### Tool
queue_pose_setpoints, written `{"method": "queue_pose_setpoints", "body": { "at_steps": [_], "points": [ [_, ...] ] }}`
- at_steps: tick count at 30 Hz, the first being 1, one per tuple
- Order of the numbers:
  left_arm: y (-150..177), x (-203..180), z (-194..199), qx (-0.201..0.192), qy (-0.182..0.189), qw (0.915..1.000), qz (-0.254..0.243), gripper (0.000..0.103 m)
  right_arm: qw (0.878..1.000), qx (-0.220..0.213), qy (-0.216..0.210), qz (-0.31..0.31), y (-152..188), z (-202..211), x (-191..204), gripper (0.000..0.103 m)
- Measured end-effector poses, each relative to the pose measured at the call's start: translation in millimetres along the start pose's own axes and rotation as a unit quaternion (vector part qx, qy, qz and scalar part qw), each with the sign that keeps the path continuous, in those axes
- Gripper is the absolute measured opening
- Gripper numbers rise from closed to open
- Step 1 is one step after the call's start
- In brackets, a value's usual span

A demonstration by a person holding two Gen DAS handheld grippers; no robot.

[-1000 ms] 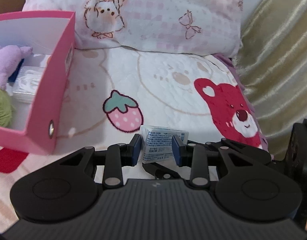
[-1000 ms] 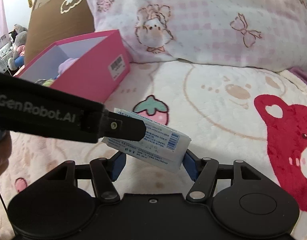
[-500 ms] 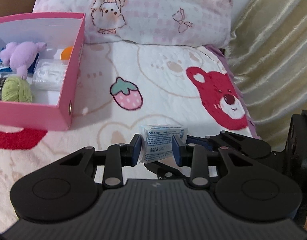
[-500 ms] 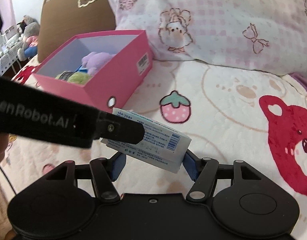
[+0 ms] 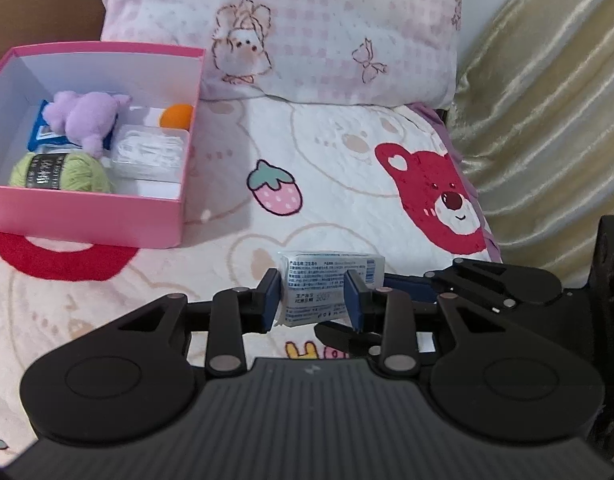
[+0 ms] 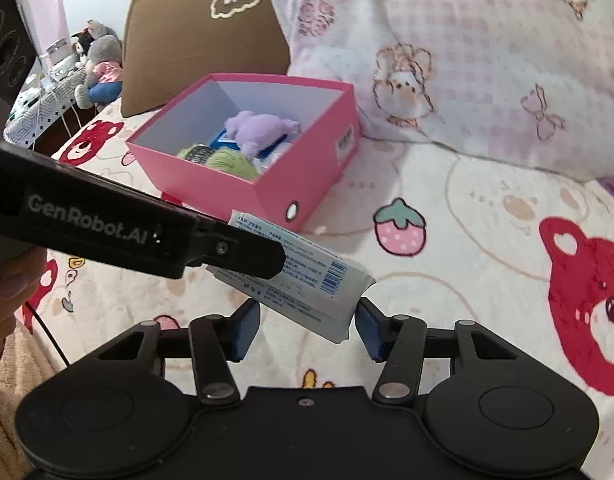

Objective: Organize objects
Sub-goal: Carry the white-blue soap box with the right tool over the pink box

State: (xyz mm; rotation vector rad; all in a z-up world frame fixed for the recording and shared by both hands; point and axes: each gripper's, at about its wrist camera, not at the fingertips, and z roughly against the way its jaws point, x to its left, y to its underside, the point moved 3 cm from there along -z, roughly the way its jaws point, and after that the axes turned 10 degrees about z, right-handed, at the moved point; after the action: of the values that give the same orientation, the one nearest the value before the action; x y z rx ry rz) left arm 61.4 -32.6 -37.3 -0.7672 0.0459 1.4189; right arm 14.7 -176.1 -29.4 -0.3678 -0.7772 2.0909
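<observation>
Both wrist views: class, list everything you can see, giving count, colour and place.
tissue pack: one, white and blue, held above the blanket
box: one, pink, on the blanket, left
plush toy: one, purple, in box
yarn ball: one, green, in box
orange ball: one, in box
pillow: one, pink check, behind
blanket: one, bear print
left hand-held gripper: black, shut on tissue pack
right hand-held gripper: black, jaws closing around tissue pack

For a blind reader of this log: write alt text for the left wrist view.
The left tongs are shut on a white tissue pack above a cartoon-bear bedspread. To the left stands an open pink box holding a purple plush, green yarn and an orange ball; a pink pillow lies behind.
</observation>
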Motion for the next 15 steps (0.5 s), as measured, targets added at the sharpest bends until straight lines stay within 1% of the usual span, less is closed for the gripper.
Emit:
{"method": "queue_pose_setpoints", "body": {
  "at_steps": [3,7,11,15],
  "points": [
    [-0.1,5.9,9.0,-0.006,-0.002,1.0,0.0,0.032,1.0,-0.002,-0.003,0.006,-6.6,3.5,8.0,0.055],
    [0.0,17.0,17.7,-0.004,-0.009,0.9999,0.009,0.032,1.0,0.011,-0.016,0.021,-16.0,7.8,19.1,0.05],
    [-1.7,30.8,28.9,0.005,0.003,0.9997,0.024,0.032,0.999,0.018,-0.026,0.044,-23.5,9.2,28.9,0.048],
    [-6.1,39.7,40.7,-0.011,0.001,0.9996,0.027,0.032,0.998,0.006,-0.032,0.047,-32.6,9.8,36.5,0.045]
  ]
}}
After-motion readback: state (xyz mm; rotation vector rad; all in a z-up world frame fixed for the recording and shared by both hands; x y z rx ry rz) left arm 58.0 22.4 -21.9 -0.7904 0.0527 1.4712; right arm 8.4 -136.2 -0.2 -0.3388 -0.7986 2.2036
